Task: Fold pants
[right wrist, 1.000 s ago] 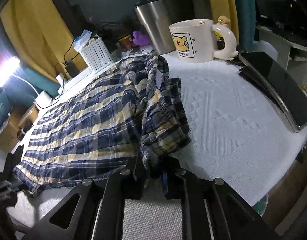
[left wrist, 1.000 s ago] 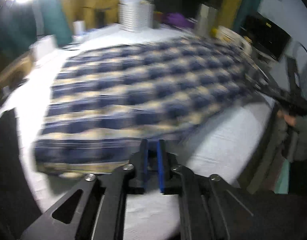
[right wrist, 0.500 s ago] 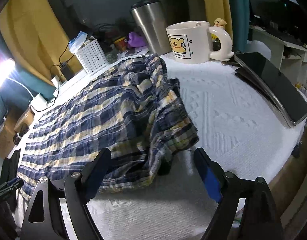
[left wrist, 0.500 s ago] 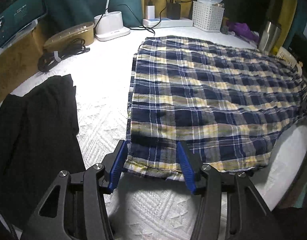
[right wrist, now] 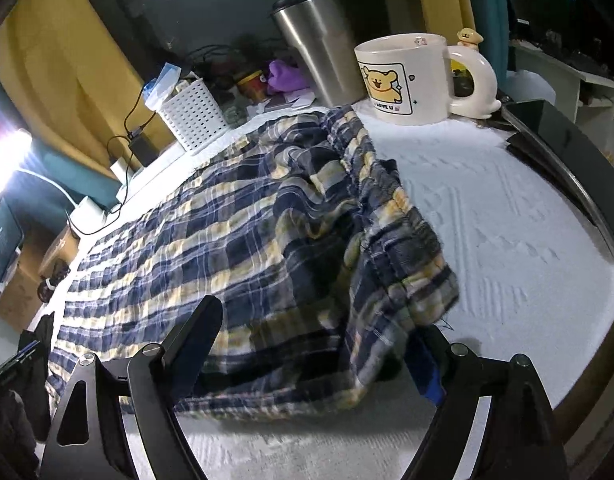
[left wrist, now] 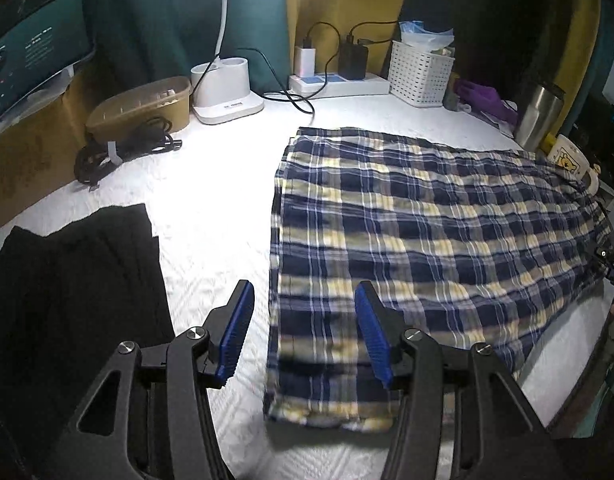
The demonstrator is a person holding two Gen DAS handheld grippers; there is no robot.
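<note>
From my remote seat I see the plaid pants (left wrist: 427,240) spread flat across the white textured table cover (left wrist: 211,208), hem end near the left gripper (left wrist: 303,332) and bunched waistband end near the right gripper (right wrist: 307,344). The left gripper's jaws have just been opening and stand about half apart above the near hem corner, blue pads (left wrist: 239,332) clear of the cloth, gripping nothing. The right gripper's jaws have just been opening too and now gape wide, the crumpled waistband lying loose between them with neither finger pressing it. For containers: a white perforated basket (right wrist: 193,118) at the far edge holds a clear plastic bag with a blue strip; a tan lidded tub (left wrist: 141,106) sits far left, contents unclear, with a coiled black cable (left wrist: 119,152) just in front of it. A steel tumbler (right wrist: 319,60) with a dark lid stands beside a cream mug (right wrist: 407,78), whose inside I cannot see. The mug bears a yellow bear picture and the words "LOVE U". A monitor (left wrist: 35,52) far left shows text too small to read. A black garment (left wrist: 75,280) lies near left.
</note>
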